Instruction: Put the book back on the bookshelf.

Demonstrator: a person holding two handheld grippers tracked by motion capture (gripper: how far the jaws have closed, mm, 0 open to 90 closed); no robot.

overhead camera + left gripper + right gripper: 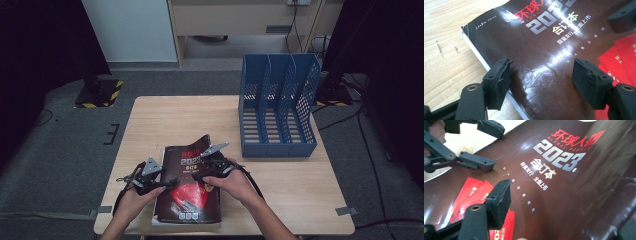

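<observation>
At table's near edge: left gripper jaws apart over magazine, pads straddling its left edge, not pinching. Right gripper on lifted cover at right edge; grip can't tell. Magazine lies on table, blue file rack farther back, right.

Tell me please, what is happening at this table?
A person works on a dark magazine lying on the wooden table with a hand-held gripper in each hand. The left gripper rests over the magazine's left edge, jaws apart, one on each side of that edge. The right gripper is at the right side, where the cover lifts and curls up. A blue file rack stands upright further back, to the right.
</observation>
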